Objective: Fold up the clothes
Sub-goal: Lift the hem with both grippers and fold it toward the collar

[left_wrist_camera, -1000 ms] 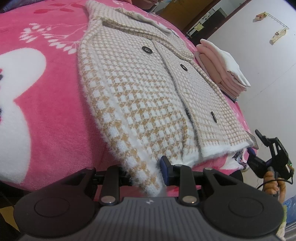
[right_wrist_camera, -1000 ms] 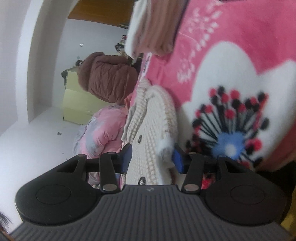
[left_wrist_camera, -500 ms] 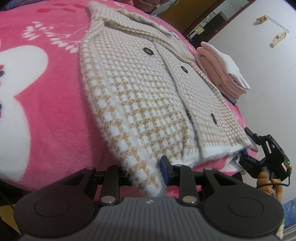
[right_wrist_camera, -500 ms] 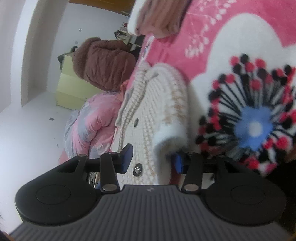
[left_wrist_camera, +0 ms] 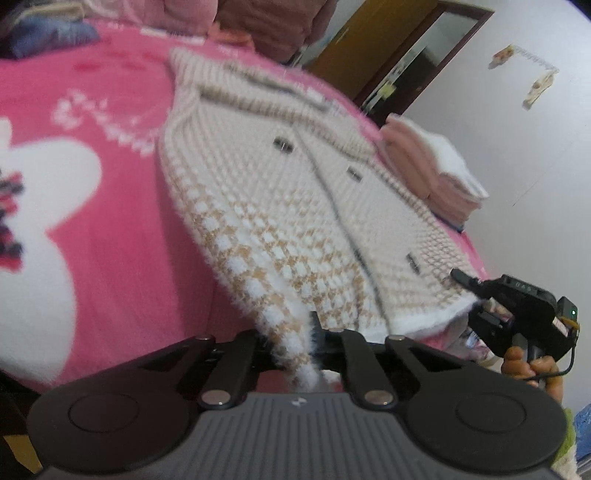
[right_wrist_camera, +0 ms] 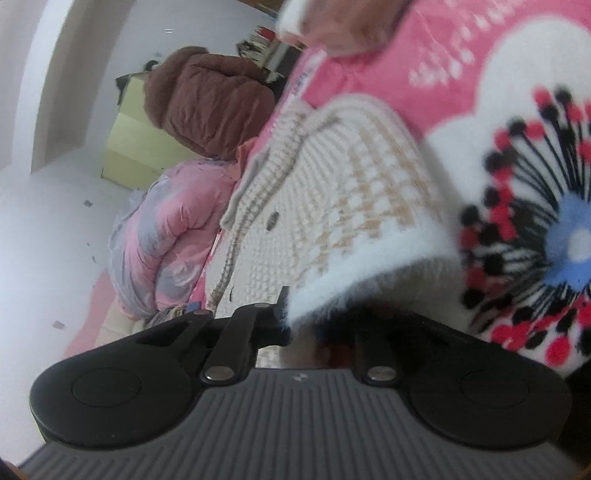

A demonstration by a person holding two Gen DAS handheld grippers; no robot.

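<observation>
Right gripper jaws pinching cardigan white hem, pink blanket beneath.

Motion blur smeared both views. The fuzzy white hem of the beige-and-white checked knit cardigan covered the fingertips of the left gripper, so the grip itself was hidden. In the right wrist view the lifted hem hid the right finger of the right gripper. The stack of folded pink and white clothes at the far side was cut off by the top edge.
</observation>
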